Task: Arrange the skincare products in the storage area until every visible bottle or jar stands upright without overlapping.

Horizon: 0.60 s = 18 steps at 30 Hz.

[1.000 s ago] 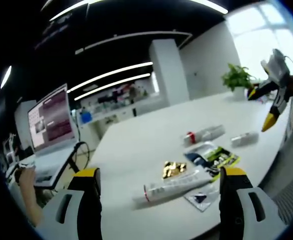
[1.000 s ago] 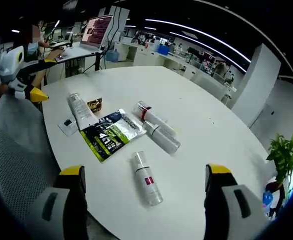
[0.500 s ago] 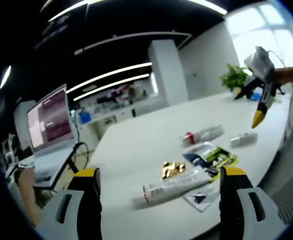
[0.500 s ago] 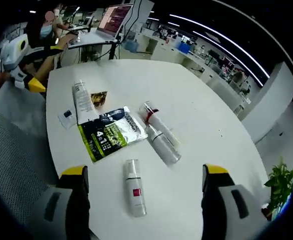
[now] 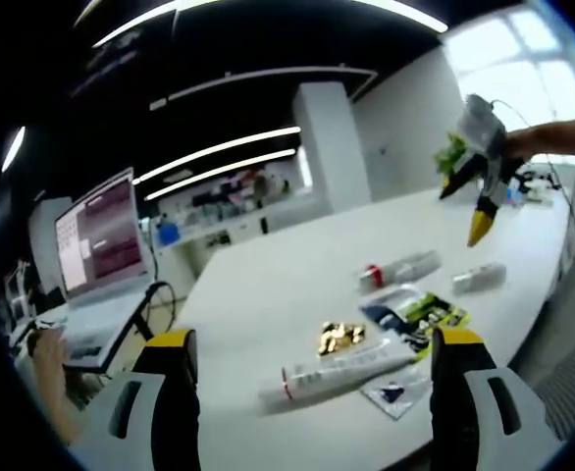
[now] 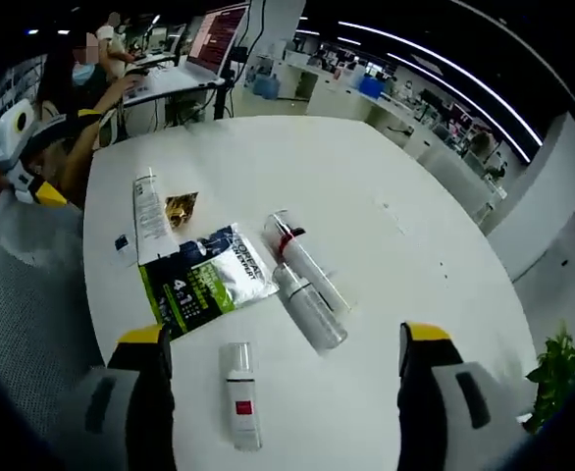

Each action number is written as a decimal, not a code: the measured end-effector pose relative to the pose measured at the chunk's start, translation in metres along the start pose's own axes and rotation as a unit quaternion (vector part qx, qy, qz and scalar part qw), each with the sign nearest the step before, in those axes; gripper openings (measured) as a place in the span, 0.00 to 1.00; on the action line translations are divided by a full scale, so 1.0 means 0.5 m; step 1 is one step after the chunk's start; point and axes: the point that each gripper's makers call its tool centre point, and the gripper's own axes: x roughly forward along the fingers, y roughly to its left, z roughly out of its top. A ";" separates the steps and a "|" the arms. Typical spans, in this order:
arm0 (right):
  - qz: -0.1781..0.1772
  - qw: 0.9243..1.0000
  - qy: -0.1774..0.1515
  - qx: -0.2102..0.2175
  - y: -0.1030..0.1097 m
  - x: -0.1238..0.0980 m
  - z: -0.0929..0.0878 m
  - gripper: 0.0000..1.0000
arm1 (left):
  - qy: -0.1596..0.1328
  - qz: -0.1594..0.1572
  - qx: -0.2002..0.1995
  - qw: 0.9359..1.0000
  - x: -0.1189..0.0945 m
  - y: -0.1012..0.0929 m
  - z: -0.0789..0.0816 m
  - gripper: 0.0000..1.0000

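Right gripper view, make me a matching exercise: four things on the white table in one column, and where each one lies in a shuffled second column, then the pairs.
1. bottle with a red label
2. green and white sachet
3. gold packet
4. white tube

A. beside the white tube
B. nearest the table's left edge
C. alone, between the right gripper's open jaws
D. left of two bottles lying together

Pairs: 1-C, 2-D, 3-A, 4-B

In my right gripper view, the green and black sachet (image 6: 207, 282) lying flat on the white table (image 6: 395, 245) carries a large "4:1" in pale digits on its green half, at about nine o'clock from the two clear bottles. White lettering runs along its dark half, too small for me to read. The red label on the small bottle (image 6: 240, 396) at six o'clock is illegible.
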 end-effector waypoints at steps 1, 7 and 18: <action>-0.002 1.000 0.003 -0.003 -0.006 0.004 0.000 0.96 | 0.000 0.001 0.000 1.000 0.000 0.001 0.000 0.96; 0.001 1.000 0.011 -0.009 -0.032 0.032 0.015 0.93 | -0.001 -0.001 -0.001 1.000 0.000 0.002 -0.001 0.95; 0.004 0.999 0.026 -0.034 -0.067 0.082 0.026 0.88 | 0.002 -0.004 -0.005 1.000 0.001 0.000 -0.004 0.95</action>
